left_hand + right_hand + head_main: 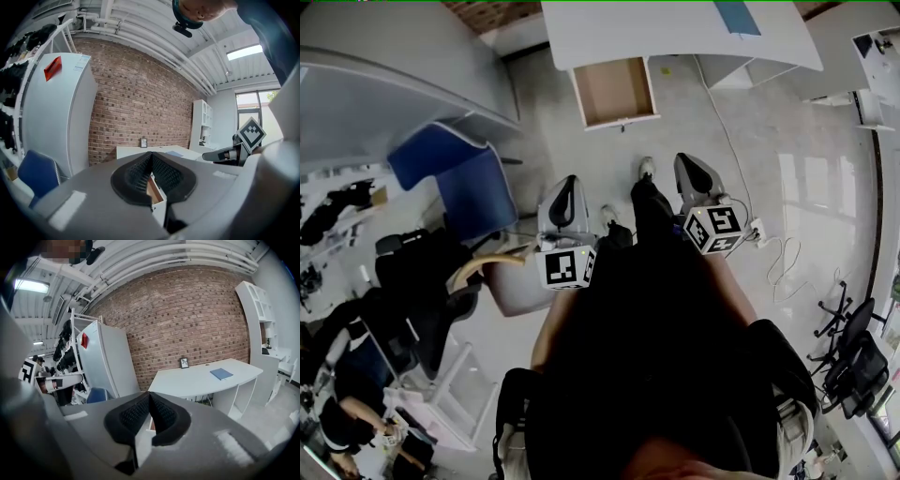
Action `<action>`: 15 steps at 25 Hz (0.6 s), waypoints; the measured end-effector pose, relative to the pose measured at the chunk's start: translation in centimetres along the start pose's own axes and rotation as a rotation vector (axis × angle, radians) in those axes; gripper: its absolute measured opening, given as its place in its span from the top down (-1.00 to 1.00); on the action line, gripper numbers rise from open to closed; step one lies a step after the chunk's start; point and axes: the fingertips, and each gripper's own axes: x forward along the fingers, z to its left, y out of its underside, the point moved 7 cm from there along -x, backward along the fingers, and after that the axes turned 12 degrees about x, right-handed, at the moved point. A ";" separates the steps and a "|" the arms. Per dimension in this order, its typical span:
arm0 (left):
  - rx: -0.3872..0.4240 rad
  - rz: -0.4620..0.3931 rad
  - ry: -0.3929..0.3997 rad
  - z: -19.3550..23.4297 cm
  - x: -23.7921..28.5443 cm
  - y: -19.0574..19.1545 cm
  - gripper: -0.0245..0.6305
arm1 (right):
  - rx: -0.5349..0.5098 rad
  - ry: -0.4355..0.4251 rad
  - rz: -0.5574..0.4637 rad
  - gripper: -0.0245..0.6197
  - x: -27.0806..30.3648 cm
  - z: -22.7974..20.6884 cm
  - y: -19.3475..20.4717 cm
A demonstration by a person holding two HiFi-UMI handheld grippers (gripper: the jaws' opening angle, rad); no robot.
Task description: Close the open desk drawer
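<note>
Only the head view shows the open drawer point(616, 91) whole, in the upper middle of the frame under the edge of the white desk point(675, 33). The left gripper view gives just a brown piece of it below the jaws, while the right gripper view shows a blue book point(221, 374) on the desk. The left gripper point(566, 187) and the right gripper point(686, 167) both have their jaws clenched on nothing, well apart from the drawer, which is empty, light brown inside and white-rimmed.
</note>
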 end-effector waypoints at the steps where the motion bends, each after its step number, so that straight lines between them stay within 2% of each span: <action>1: -0.002 -0.002 -0.005 0.1 0.5 -0.1 0.89 | -0.002 0.003 0.004 0.91 0.5 -0.3 0.0; 8: 0.010 0.016 -0.023 0.7 5.2 -0.3 0.89 | -0.009 -0.006 0.032 0.91 5.1 -2.8 -1.6; 15: -0.005 0.069 -0.047 -0.1 12.3 -0.7 0.89 | -0.004 -0.025 0.090 0.91 10.2 -7.7 -4.5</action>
